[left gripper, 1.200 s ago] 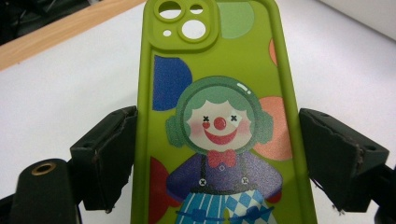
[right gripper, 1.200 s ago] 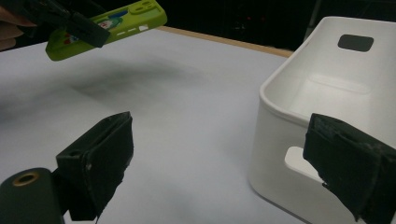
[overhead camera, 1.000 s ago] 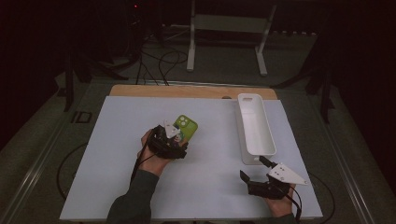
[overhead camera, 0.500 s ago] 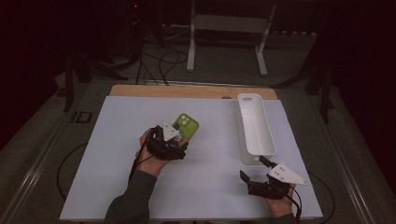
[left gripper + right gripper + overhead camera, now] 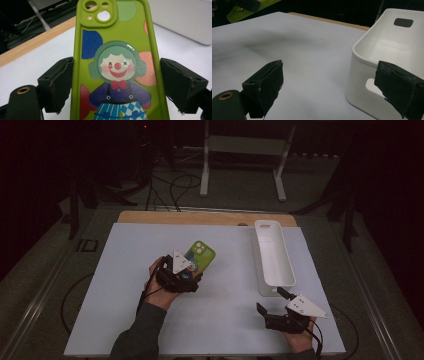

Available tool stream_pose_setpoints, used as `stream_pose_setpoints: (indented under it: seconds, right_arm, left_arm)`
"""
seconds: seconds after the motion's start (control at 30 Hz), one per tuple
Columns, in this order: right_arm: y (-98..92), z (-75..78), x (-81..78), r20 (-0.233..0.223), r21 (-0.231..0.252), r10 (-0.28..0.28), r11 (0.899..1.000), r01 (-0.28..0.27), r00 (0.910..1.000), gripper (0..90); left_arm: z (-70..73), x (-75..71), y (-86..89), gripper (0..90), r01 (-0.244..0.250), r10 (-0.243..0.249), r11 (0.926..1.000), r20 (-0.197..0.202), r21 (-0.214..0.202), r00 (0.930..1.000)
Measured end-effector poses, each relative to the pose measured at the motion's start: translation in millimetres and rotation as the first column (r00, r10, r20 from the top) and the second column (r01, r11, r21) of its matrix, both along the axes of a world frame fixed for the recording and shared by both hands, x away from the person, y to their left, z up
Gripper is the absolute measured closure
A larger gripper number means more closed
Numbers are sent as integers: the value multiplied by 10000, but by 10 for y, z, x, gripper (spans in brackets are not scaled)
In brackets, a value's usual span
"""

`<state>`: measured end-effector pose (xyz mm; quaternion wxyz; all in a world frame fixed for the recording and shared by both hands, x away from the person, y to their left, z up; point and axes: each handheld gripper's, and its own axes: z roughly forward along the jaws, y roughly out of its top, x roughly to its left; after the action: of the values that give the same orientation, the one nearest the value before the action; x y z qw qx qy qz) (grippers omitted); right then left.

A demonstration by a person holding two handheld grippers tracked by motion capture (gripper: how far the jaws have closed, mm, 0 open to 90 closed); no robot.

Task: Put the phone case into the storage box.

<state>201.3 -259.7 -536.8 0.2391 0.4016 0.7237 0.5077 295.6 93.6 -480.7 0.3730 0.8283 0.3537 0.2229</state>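
Green phone case (image 5: pixel 117 62), one, gripped in left claw (image 5: pixel 192 270); right claw (image 5: pixel 272 302) gapes beside one white bin (image 5: pixel 272 255).

Left gripper (image 5: pixel 186 270) jaws clamped, right gripper (image 5: pixel 272 305) jaws apart.

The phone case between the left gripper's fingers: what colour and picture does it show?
Lime green phone case, printed with a green-haired clown in a red bow tie; clearest in the left gripper view.

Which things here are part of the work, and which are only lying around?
Part of the work:
- green phone case, between the left tongs, whose pads meet its edges
- white bin
- right tongs, open, beside the bin

Lying around:
- cables on the floor
- metal stand
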Motion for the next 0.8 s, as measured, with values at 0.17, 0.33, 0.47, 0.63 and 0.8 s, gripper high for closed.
stream_pose_setpoints:
  seconds: [0.17,0.33,0.47,0.63,0.8]
  right_arm:
    - [1,-1,0,-11,3,13,10000,-13,10000,83]
    - [-1,-1,1,1,-15,12,10000,-12,10000,83]
    - [-3,1,0,-29,54,-2,10000,2,10000,84]
    - [-7,3,-1,-29,121,-42,9999,42,10000,83]
    - [-8,4,-2,-42,132,-80,9999,81,10000,83]
  left_arm:
    - [19,-14,7,158,154,-152,9998,124,-101,9998]
    - [47,-27,22,158,325,-321,9994,252,-151,9992]
    - [64,-45,28,158,466,-456,9986,400,-243,9982]
    - [82,-78,27,158,748,-723,9964,600,-407,9956]
    - [94,-97,35,158,1000,-966,9937,649,-509,9932]
